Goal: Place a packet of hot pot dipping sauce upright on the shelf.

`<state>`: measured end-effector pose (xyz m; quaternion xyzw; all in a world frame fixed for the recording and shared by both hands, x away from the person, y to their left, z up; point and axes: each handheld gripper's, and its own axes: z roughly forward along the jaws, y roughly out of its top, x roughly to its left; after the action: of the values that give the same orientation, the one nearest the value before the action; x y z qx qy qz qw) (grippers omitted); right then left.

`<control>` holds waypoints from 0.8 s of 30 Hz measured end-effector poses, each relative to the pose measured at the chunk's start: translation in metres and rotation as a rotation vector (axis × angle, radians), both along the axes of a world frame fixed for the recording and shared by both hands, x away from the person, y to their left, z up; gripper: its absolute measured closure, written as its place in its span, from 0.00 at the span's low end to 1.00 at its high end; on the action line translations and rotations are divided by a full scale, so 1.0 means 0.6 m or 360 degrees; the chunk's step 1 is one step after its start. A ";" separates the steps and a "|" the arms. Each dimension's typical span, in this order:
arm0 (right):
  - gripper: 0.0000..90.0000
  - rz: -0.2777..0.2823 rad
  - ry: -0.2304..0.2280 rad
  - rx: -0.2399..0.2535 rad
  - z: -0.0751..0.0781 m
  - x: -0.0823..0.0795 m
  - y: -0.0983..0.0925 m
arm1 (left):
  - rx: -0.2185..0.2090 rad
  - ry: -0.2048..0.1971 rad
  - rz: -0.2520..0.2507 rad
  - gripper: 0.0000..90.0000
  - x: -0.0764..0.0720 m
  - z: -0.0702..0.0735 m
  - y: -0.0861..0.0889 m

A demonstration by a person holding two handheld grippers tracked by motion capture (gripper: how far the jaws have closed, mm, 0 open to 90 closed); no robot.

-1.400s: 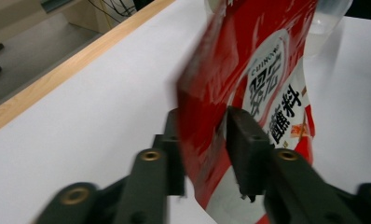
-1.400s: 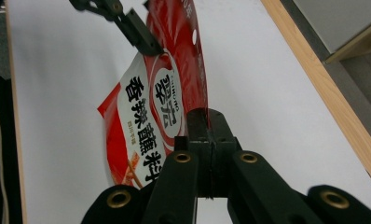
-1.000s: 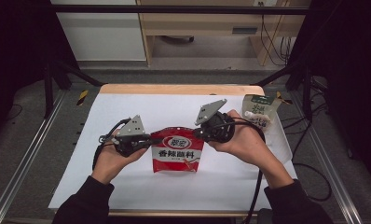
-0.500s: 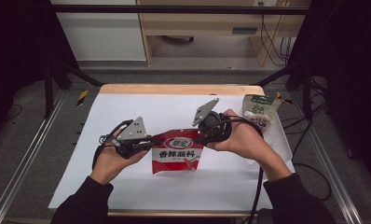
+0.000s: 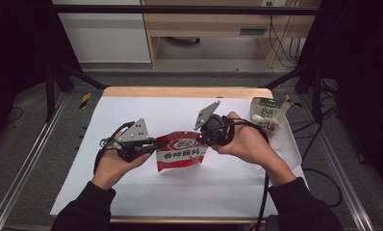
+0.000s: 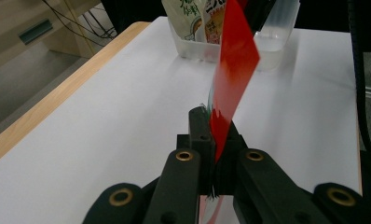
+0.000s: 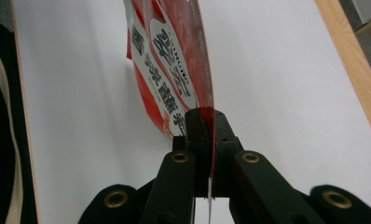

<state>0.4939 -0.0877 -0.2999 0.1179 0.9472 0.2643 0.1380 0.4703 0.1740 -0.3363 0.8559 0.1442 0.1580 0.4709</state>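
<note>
above the white table, we hold a red pouch by both upper corners, left gripper and right gripper clamped on it; next, probably pulling apart to tear it open.

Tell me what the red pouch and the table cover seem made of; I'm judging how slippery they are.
Red pouch: thin glossy plastic film, judging by its sheen and the way its edge flexes in the left gripper. Table cover: matte white sheet, probably paper or a thin mat; it shows no glare.
</note>
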 end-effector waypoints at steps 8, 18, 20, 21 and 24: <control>1.00 -0.0007 -0.0077 -0.0079 0.026 0.010 0.010 | -0.0055 -0.0032 0.0091 0.75 0.004 -0.005 0.004; 1.00 -0.0061 -0.0104 -0.0119 0.036 0.035 0.003 | -0.0032 0.0024 0.0231 0.37 0.008 -0.041 0.020; 1.00 -0.0074 -0.0103 -0.0117 0.035 0.041 0.000 | -0.0014 0.0027 0.0257 0.33 0.008 -0.047 0.024; 1.00 -0.0081 -0.0097 -0.0112 0.035 0.043 0.000 | -0.0012 0.0032 0.0269 0.31 0.008 -0.052 0.027; 1.00 -0.0090 -0.0100 -0.0109 0.036 0.047 -0.004 | -0.0018 0.0052 0.0295 0.26 0.007 -0.060 0.033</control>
<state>0.5221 -0.0900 -0.2781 0.1314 0.9472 0.2312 0.1791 0.4744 0.1940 -0.3726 0.8387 0.2314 0.1861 0.4566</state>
